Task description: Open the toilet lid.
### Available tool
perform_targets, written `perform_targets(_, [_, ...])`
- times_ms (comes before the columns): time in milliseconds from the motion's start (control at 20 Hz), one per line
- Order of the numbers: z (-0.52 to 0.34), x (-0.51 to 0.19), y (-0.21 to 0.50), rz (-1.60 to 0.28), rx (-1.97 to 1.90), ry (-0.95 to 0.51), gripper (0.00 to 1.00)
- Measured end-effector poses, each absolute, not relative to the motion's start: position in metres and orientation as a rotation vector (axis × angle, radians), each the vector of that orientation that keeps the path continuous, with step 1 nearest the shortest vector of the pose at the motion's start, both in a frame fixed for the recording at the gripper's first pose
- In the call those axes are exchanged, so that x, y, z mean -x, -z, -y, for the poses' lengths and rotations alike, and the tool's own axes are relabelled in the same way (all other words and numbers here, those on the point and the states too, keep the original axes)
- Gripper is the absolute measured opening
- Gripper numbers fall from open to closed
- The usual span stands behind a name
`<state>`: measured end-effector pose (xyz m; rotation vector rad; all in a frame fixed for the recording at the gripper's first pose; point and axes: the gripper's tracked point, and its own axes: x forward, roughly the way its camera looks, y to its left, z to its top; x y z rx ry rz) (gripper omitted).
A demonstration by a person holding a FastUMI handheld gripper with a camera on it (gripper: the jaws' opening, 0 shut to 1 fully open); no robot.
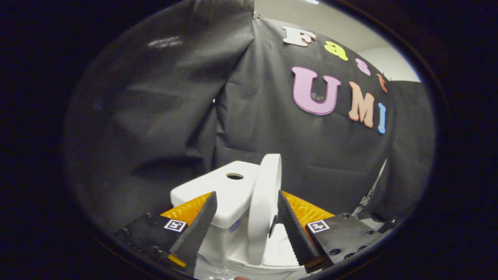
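The white toilet lid stands raised, nearly upright and seen edge-on, leaning toward the tank. It sits in the gap between my fingers, close against the right fingertip and well apart from the left fingertip. My gripper is open, with only the right finger near or touching the lid's edge. Below the lid the white seat and bowl rim show between the fingers.
The tank's top has a round hole and lies just beyond the left finger. Black cloth walls close in behind and to both sides of the toilet. A pale wall shows above the cloth.
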<state>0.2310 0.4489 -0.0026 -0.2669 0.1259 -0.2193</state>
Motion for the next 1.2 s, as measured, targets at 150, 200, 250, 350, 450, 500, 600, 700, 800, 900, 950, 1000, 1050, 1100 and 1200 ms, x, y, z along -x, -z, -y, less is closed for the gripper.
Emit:
perform_targets(150, [-0.450,-0.209,-0.015,-0.087,0.240,0.182,0.97])
perform_targets(200, [-0.450,-0.206,-0.014,-0.090,0.225,0.157,0.97])
perform_targets(250, [-0.444,-0.200,-0.015,-0.096,0.213,0.153,0.97])
perform_targets(350, [-0.432,-0.186,-0.020,-0.104,0.195,0.160,0.97])
perform_targets(450, [-0.440,-0.179,-0.023,-0.096,0.152,0.083,0.97])
perform_targets(500, [-0.445,-0.175,-0.028,-0.071,0.131,0.038,0.97])
perform_targets(600, [-0.438,-0.157,-0.046,-0.010,0.108,0.029,0.97])
perform_targets(700, [-0.422,-0.146,-0.057,0.025,0.101,0.052,0.97])
perform_targets(800, [-0.407,-0.134,-0.062,0.028,0.114,0.078,0.97])
perform_targets(900, [-0.395,-0.122,-0.070,0.027,0.142,0.091,0.98])
perform_targets(950, [-0.392,-0.118,-0.074,0.032,0.146,0.087,0.98])
perform_targets(1000, [-0.388,-0.113,-0.079,0.042,0.148,0.083,0.98])
perform_targets(1050, [-0.384,-0.108,-0.084,0.049,0.152,0.080,0.99])
perform_targets(1100, [-0.382,-0.103,-0.086,0.047,0.157,0.078,0.99])
perform_targets(1200, [-0.374,-0.096,-0.087,0.031,0.175,0.062,0.99])
